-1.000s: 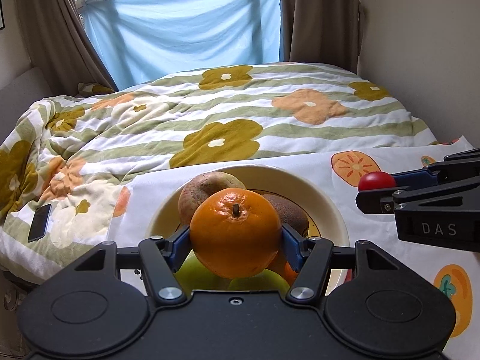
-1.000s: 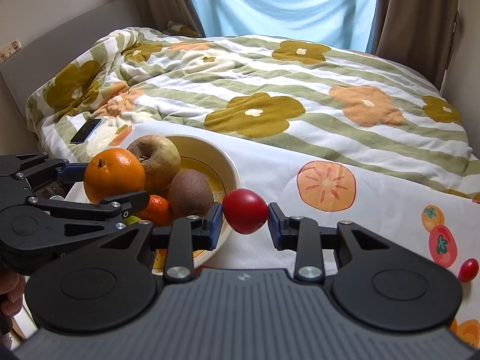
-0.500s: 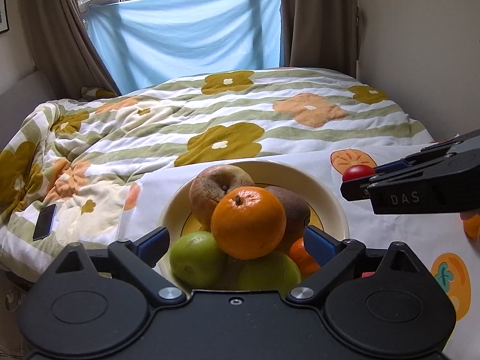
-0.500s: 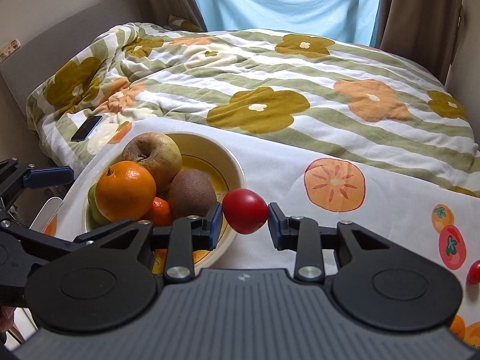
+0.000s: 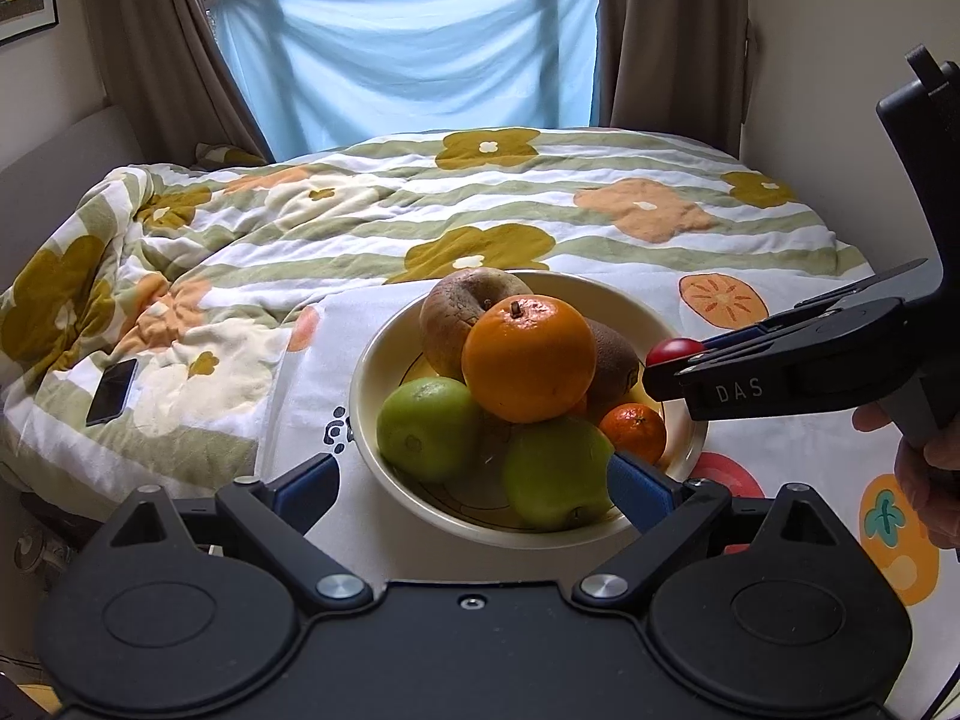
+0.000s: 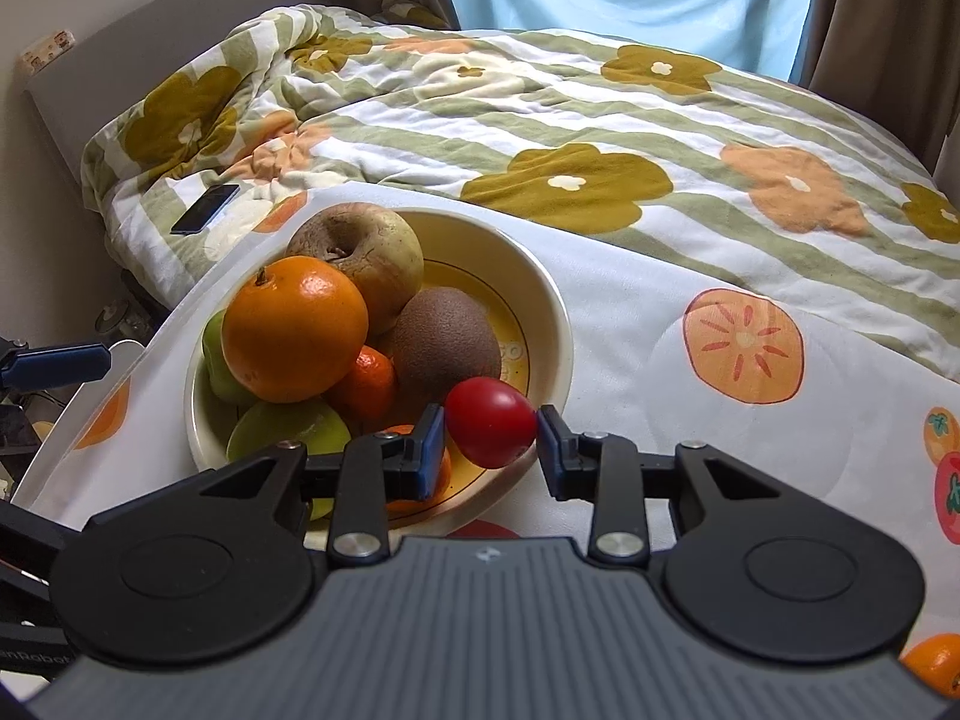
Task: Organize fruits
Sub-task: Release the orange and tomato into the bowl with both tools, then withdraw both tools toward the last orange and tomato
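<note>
Tomato: small, soft-skinned, bruisable; pinched across its middle by right tool over bowl. Left tool spread wide, empty.

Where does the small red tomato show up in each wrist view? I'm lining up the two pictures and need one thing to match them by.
Left wrist: the red tomato sits right of centre, gripped at the tip of the right gripper, over the bowl's right rim.
Right wrist: the tomato sits low at centre between the fingers, above the bowl's near rim.
Shared landmark: the big orange atop the bowl.
</note>
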`<state>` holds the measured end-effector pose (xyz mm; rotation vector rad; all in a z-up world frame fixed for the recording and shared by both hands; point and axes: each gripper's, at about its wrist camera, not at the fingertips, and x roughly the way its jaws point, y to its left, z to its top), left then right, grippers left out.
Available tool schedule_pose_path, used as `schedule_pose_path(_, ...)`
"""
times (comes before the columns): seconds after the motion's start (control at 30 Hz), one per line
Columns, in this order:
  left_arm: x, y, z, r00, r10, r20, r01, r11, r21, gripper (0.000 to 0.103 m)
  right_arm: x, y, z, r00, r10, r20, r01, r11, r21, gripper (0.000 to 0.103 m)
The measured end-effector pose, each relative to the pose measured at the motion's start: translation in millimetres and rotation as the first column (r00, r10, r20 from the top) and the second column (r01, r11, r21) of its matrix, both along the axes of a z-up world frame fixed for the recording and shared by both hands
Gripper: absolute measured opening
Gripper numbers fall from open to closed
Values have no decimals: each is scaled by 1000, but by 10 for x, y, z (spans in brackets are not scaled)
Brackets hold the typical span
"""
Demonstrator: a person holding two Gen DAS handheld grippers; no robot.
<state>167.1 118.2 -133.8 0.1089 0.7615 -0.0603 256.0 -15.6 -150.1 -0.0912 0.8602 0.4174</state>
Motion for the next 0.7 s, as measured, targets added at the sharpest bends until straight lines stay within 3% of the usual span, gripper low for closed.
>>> schedule_pose_path(0.03,-12,1,4,1000,3,2,-3,1000,1,98,-12,5,11,1000,4,6,-4,1000,-4,63)
schedule_pose_path(0.1,-43,-4,9,1000,10,6,-10,1000,1,98,-60,-3,46,999,-16,36,17,1000,-19,95)
schedule_pose_path(0.13,-55,-9,8,1000,12,5,-12,1000,1,98,-80,-21,63,999,-14,46,15,1000,-16,99)
schedule_pose_path(0.33,-163,-78,57,1000,25,10,-25,1000,-11,98,-221,-129,159,998,-24,58,25,1000,-17,99)
schedule_pose_path(0.7,-549,-452,341,997,52,54,-53,999,6,98,-798,-592,609,989,-65,133,66,998,-6,103)
